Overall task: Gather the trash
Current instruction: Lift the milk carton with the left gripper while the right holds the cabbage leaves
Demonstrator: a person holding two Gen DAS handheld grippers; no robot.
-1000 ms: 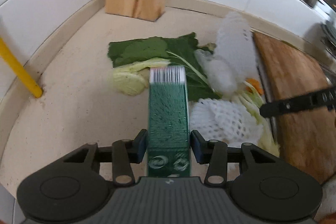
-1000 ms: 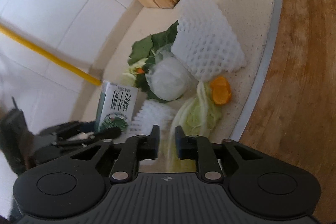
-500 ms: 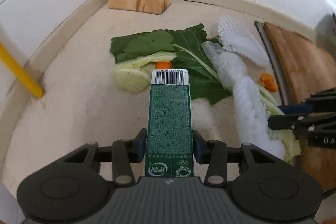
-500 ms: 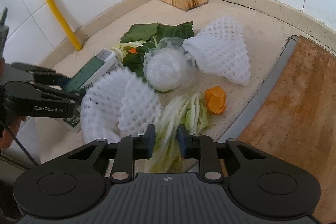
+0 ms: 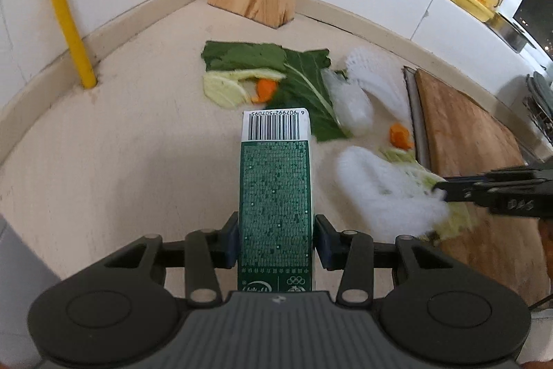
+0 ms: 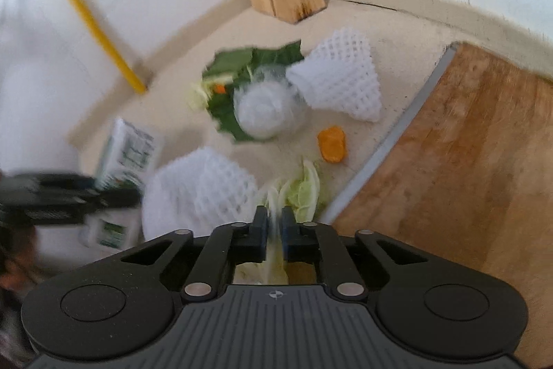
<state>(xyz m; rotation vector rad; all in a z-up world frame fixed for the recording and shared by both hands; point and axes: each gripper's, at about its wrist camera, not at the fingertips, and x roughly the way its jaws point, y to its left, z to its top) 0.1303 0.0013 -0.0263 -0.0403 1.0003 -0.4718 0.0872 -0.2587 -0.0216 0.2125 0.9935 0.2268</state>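
Green carton (image 5: pixel 274 196): barcode end pointing away, clamped in my left claw (image 5: pixel 275 239). 2 white foam nets: 1 (image 6: pixel 198 187) beside my cabbage strip, 1 (image 6: pixel 340 80) near the board's edge. Pale cabbage strip (image 6: pixel 300 189): pinched in my right claw (image 6: pixel 274 223). Dark leaves (image 5: pixel 276 64), 2 carrot bits (image 5: pixel 400 135), bagged white lump (image 6: pixel 266 108): lying loose on the counter.

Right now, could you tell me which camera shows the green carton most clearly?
The left wrist view: the green carton sits sharp between the left gripper pads, barcode readable. In the right wrist view the carton is blurred at the left edge.
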